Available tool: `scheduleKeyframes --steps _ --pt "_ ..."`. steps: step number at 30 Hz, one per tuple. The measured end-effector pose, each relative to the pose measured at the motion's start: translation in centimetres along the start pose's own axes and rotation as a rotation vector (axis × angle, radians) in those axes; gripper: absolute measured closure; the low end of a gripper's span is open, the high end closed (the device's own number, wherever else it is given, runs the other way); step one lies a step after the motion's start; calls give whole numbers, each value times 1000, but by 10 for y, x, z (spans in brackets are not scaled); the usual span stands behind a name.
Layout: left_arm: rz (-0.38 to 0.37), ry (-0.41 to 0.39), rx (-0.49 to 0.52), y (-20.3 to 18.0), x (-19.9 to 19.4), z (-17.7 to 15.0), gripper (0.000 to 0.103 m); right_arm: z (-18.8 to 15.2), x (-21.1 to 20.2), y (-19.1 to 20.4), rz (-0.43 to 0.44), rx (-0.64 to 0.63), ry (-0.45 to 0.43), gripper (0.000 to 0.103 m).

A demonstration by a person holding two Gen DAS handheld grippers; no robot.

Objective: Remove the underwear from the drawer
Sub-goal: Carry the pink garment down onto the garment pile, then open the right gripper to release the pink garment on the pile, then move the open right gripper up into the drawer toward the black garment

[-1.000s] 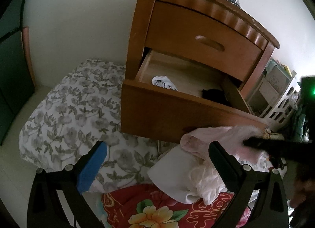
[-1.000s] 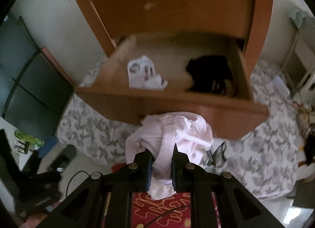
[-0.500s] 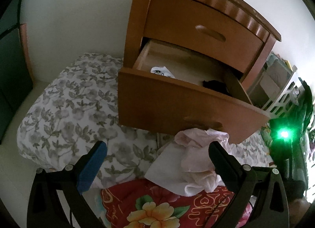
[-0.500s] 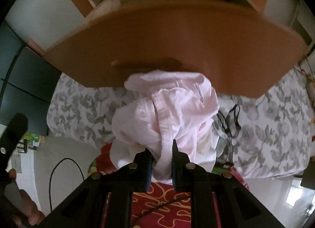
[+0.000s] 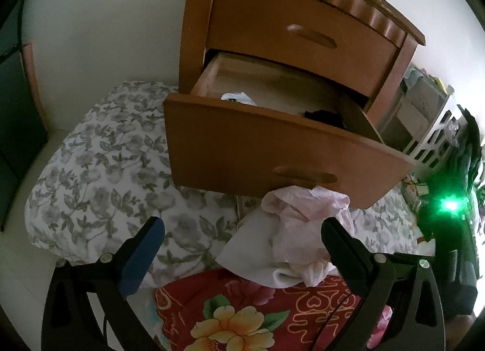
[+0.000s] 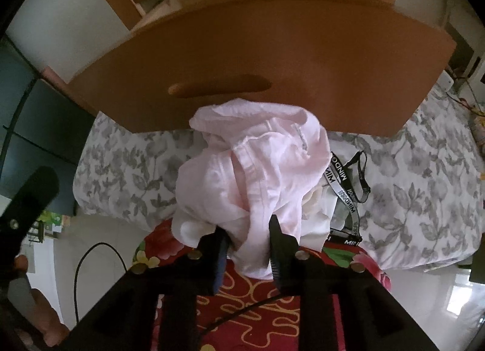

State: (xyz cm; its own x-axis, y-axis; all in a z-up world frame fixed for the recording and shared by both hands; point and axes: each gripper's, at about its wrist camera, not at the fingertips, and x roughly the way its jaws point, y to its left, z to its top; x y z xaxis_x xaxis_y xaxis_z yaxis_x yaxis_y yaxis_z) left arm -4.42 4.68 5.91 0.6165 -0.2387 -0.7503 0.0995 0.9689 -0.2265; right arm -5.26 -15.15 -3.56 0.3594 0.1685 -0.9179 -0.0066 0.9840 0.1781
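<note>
The right gripper has just been opening its jaws; the pink underwear lies between them, though whether the pads press it I cannot tell. The garment is heaped on a clothes pile just below the open drawer. The left gripper is spread wide and empty, in front of that drawer. Inside the drawer lie a white piece and a black piece.
</note>
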Motion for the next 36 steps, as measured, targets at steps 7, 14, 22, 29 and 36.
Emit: scheduleKeyframes --steps 7,14,22,29,36 --pt "12 24 10 -4 9 -6 0 -6 -17 -2 -34 17 -86 50" --pt "18 20 13 -6 9 -8 0 -11 -34 -4 -68 20 -167 32" --pt "33 -4 13 -6 8 -8 0 -16 -43 -9 -92 32 -219 0" --pt "41 -38 3 -4 6 -8 0 -20 -43 -12 -105 25 -240 0" --pt "40 -45 2 -4 5 -8 0 -24 -46 -21 -125 55 -258 0"
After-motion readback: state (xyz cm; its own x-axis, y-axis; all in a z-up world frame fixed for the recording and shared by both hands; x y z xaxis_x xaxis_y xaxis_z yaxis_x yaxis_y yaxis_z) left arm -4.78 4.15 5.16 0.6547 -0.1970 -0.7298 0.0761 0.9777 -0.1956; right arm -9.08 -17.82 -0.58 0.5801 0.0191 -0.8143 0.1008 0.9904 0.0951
